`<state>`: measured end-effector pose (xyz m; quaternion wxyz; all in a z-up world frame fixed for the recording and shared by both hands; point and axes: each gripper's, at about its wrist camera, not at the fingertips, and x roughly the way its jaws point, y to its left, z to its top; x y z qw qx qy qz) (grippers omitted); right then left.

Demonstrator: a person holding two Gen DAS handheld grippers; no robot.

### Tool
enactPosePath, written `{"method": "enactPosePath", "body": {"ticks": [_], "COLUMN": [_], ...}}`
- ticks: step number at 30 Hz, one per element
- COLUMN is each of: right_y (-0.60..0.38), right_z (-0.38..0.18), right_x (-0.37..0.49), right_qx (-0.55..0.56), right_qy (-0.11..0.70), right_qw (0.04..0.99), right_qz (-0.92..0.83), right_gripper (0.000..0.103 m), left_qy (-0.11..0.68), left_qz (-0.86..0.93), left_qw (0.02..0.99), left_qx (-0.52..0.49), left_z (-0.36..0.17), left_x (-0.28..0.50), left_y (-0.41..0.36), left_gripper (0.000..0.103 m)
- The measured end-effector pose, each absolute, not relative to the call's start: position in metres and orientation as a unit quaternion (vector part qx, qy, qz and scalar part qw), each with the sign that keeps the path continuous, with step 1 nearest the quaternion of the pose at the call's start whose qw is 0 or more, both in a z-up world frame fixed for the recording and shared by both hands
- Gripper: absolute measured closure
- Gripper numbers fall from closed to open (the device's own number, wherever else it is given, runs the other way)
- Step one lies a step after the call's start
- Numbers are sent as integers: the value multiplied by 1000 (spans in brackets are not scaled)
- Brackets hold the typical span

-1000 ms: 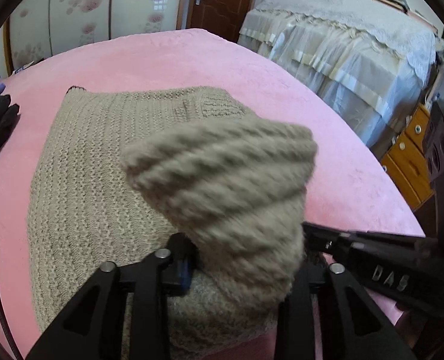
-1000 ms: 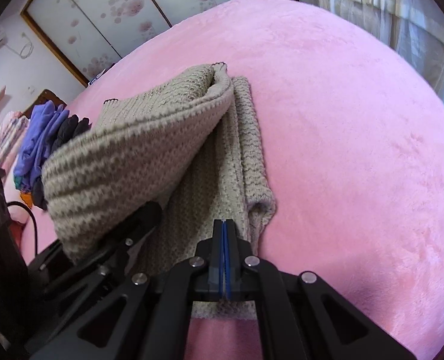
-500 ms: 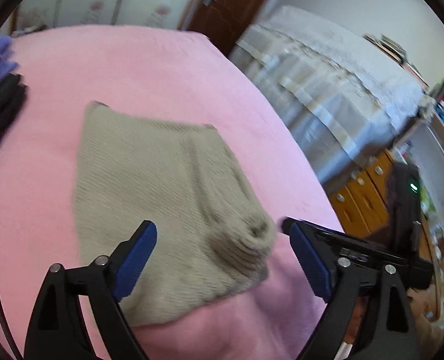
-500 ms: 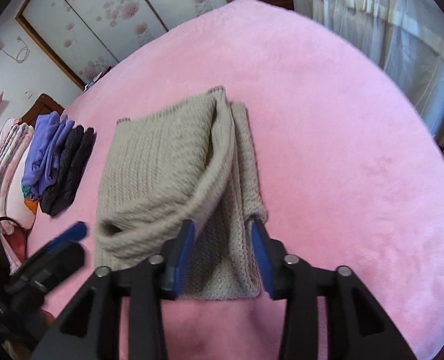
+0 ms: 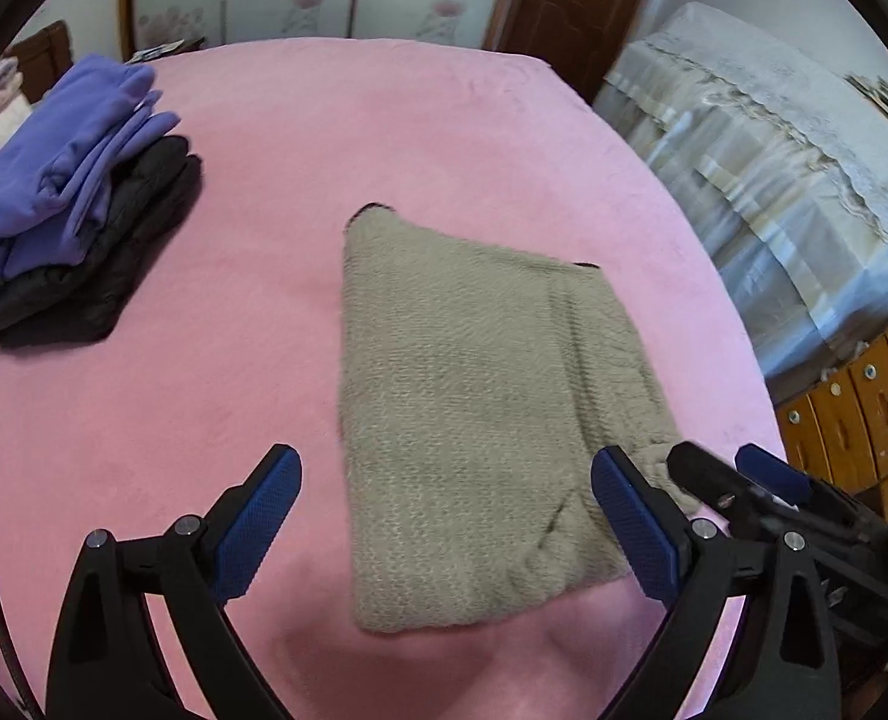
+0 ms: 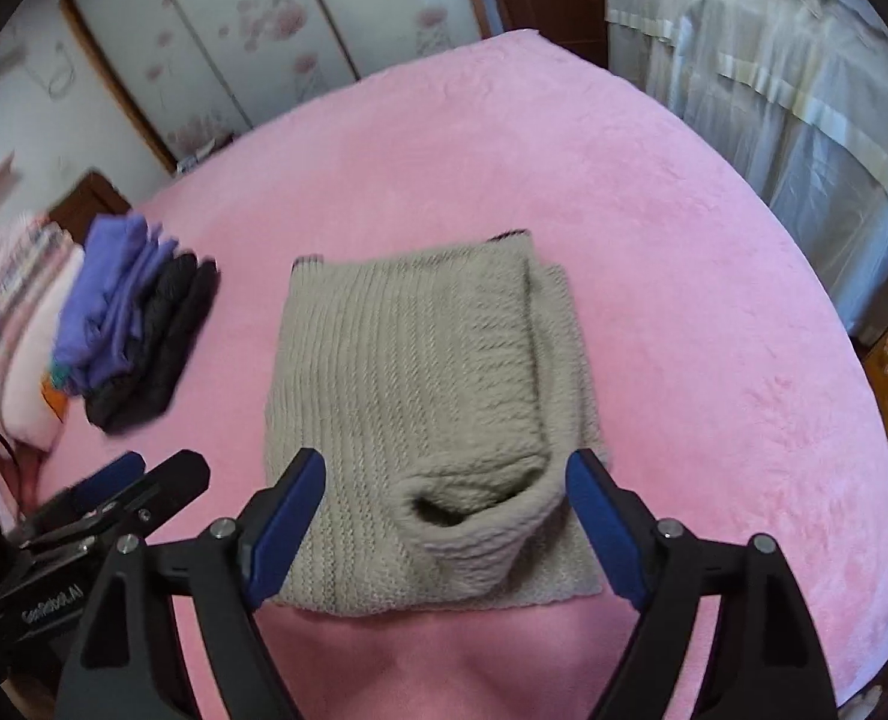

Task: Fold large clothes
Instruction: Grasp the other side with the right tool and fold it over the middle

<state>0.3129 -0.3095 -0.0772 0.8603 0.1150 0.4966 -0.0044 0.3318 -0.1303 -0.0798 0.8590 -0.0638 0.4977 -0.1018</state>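
A beige knitted sweater (image 5: pixel 474 396) (image 6: pixel 420 396) lies folded into a rectangle on the pink bed (image 5: pixel 336 138) (image 6: pixel 684 300). Its near end shows a rolled sleeve cuff (image 6: pixel 474 516). My left gripper (image 5: pixel 444 516) hovers above the sweater's near edge, its jaws opening wide and clear of the knit, blue pads bare. My right gripper (image 6: pixel 444 516) hangs over the cuff, jaws also opening, nothing pressed between them. The right gripper's tip (image 5: pixel 744 486) shows at the lower right of the left wrist view.
A stack of folded clothes, purple on black (image 5: pixel 78 204) (image 6: pixel 138 324), sits at the bed's left. A cloth-covered piece of furniture (image 5: pixel 774 180) and orange drawers (image 5: pixel 846 414) stand to the right. A wardrobe and a brown door (image 5: pixel 564 6) are behind.
Both grippers let go of the sweater and opened, then rose and drew back. The lifted fold dropped flat onto the rest of the sweater.
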Motion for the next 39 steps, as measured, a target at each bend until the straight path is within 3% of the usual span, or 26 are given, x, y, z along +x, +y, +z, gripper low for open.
{"method": "enactPosePath", "body": {"ticks": [9, 14, 15, 19, 22, 28, 36, 39], "right_y": [-306, -342, -347, -367, -377, -394, -412, -412], "right_z": [-129, -152, -154, -161, -159, -149, -217, -201], "right_x": [332, 326, 324, 319, 313, 290, 278, 279], "right_qx": [46, 134, 150, 212, 222, 199, 247, 210], "right_qy": [557, 584, 584, 584, 576, 554, 583, 593], "right_qw": [827, 800, 798, 783, 785, 807, 774, 777], "right_qz": [-64, -22, -8, 28, 54, 50, 20, -2], "right_gripper": [20, 20, 23, 59, 79, 88, 86, 57], "left_qy": [520, 546, 550, 559, 555, 561, 557, 563], "left_qz": [-79, -64, -61, -48, -45, -55, -52, -58], "left_qw": [848, 832, 829, 823, 826, 823, 828, 824], "left_qx": [-65, -76, -79, -88, -91, -69, -24, -13], "left_z": [-118, -153, -159, -174, -176, -191, -224, -213], "left_x": [342, 353, 354, 357, 358, 358, 348, 352], "left_y": [-117, -111, -108, -101, -98, -109, -122, -123], "left_gripper": [6, 6, 6, 6, 6, 6, 3, 3]}}
